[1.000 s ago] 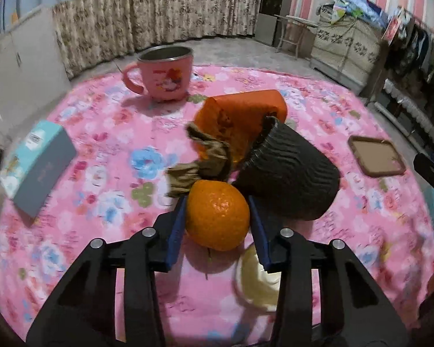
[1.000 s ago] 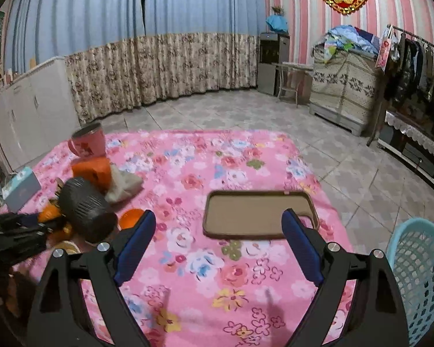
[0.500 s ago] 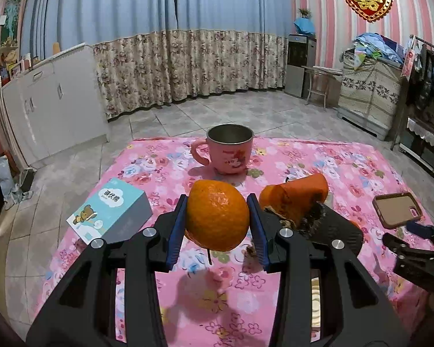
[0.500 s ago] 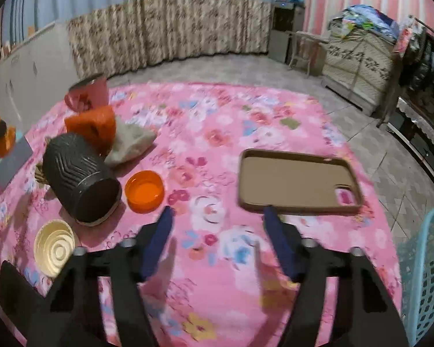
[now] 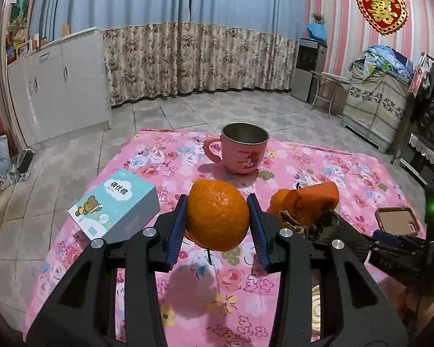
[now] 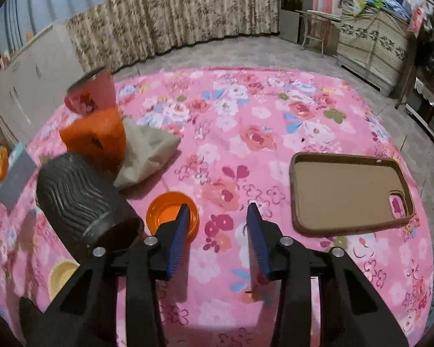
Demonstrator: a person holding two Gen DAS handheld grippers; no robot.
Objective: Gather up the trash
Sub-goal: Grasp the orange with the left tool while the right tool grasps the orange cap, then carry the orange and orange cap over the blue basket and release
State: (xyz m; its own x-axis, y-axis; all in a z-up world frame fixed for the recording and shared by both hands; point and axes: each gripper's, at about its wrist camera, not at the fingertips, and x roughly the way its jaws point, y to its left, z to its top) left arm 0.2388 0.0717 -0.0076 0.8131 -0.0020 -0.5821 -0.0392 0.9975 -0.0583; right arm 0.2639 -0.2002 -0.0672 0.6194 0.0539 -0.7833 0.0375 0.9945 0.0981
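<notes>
My left gripper (image 5: pixel 218 219) clamps the orange (image 5: pixel 217 215), lifted above the table's (image 5: pixel 303 156) left edge. My right gripper (image 6: pixel 217 217) hangs parted over the tablecloth, seemingly just beside the orange lid (image 6: pixel 166 212).

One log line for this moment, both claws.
left claw: shut on orange, held above cloth | right claw: open, empty, over cloth beside orange lid | phone case: untouched

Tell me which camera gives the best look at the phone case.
The right wrist view: the phone case lies whole and close on the pink cloth, camera cutout visible. The left wrist view shows it only small at the far right, its lower edge hidden.
</notes>
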